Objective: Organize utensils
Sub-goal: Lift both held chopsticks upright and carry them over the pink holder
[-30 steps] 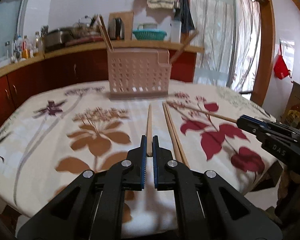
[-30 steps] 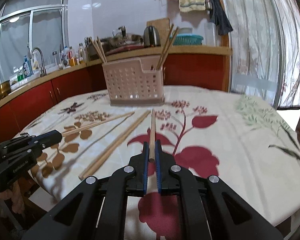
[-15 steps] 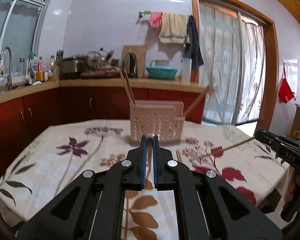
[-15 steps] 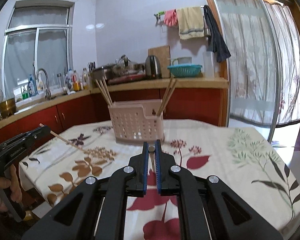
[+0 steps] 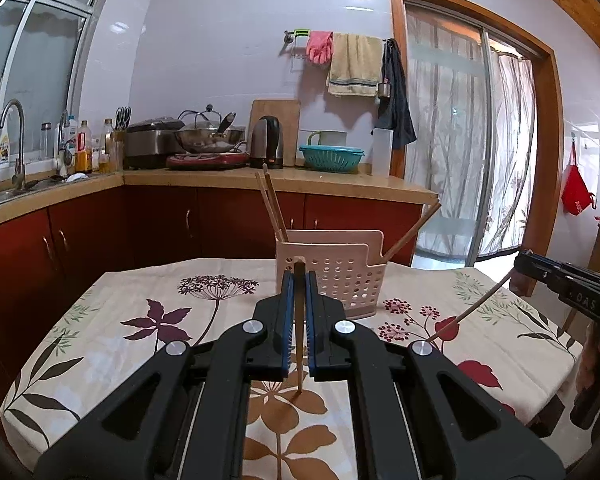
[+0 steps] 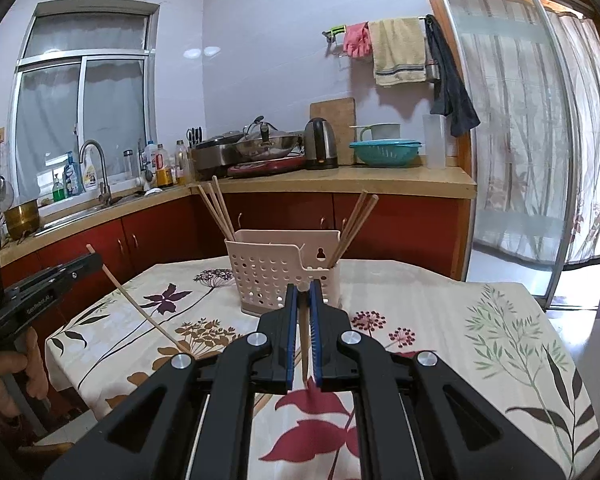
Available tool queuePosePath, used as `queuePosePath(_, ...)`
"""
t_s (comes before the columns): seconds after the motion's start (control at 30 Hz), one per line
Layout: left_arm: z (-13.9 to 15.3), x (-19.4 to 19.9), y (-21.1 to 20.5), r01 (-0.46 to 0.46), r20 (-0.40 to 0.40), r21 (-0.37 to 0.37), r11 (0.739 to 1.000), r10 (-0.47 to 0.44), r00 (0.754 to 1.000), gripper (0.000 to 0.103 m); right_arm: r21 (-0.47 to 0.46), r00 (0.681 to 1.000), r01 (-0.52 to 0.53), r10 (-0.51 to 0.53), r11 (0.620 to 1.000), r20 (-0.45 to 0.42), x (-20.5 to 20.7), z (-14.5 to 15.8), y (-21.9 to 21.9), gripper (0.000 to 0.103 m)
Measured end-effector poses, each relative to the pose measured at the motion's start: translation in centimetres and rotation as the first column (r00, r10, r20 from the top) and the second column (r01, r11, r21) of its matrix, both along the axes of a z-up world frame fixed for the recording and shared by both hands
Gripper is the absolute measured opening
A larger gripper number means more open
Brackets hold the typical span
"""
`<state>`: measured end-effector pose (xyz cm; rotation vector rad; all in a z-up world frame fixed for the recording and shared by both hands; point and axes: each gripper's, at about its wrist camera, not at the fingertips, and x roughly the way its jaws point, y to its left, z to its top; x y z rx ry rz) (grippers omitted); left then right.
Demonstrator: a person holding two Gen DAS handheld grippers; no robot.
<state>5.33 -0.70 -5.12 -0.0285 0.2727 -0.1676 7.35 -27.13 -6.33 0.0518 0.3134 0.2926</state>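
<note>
Left gripper (image 5: 299, 280) closed on one chopstick (image 5: 299, 332), held near-vertical, lower tip hanging over the tablecloth (image 5: 112, 320) without touching, as far as the left wrist view shows. Right gripper (image 6: 304, 290) likewise clamped on a second chopstick (image 6: 305, 344), tip pointing down between the jaws. Both sticks lifted clear of the table.

Holder (image 6: 276, 276): perforated pink utensil basket, standing toward the far edge of the table, straight ahead of both grippers. Already carries chopsticks in two groups: one bundle (image 6: 216, 212) leaning out at its left end, another (image 6: 354, 224) leaning out of the smaller compartment at its right end.

Step in hand, as I judge it: carry each stick over the basket rim and drop it in.

Notes for doing it well:
- Keep each stick upright; lower tip must clear the rim before descending.
- Approach from above, not from the front wall.
- Aim away from the leaning bundles; a knock could lever them out or tip the light basket.
- One gripper at a time; the mouth is narrow and the two tools would crowd.
- Release only once the tip is well inside.
</note>
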Motion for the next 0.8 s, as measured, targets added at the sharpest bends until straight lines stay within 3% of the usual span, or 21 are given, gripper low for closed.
queuePosePath(0.4,1.2,1.9,1.2,-0.022,0.028,0.011,1.000,0.022,0.999,0.006,-0.022,1.000,-0.018,0.018,1.000,-0.008,3.6,1.5,1.1,0.007)
queuePosePath(0.6,1.2,3.1,1.8,-0.017,0.005,-0.017,1.000,0.017,1.000,0.006,-0.028,1.000,-0.025,0.025,0.999,0.008,4.6,1.8,1.7,0.007)
queuePosePath(0.8,3.6,3.1,1.9,0.016,0.049,-0.024,1.000,-0.014,0.999,0.006,-0.009,0.997,-0.034,0.034,0.999,0.068,5.0,4.5,1.6,0.007)
